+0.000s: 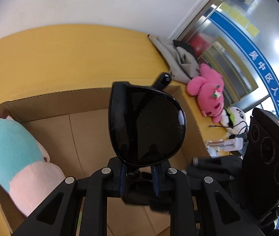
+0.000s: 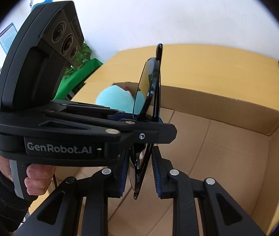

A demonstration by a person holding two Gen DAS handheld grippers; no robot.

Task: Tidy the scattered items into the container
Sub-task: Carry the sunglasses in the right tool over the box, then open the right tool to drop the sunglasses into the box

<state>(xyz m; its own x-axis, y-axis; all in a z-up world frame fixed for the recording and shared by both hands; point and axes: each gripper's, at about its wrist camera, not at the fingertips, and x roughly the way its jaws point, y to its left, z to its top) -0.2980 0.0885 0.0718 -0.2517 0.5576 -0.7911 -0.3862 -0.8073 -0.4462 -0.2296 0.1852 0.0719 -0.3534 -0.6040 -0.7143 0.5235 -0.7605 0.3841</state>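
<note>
Sunglasses of black plastic [image 1: 147, 125], pinched by the left gripper [image 1: 139, 174], hang above the brown cardboard box [image 1: 64, 100]. One turquoise-pink plush toy [image 1: 15, 157] lies inside; two others wait outside.

The left tool [image 1: 138, 174] grips black sunglasses [image 1: 146, 123] at frame centre, above the cardboard box [image 1: 92, 133].

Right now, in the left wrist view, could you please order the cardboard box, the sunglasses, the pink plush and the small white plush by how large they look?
1. cardboard box
2. sunglasses, though they sit right at the camera, so they look inflated
3. pink plush
4. small white plush
</note>
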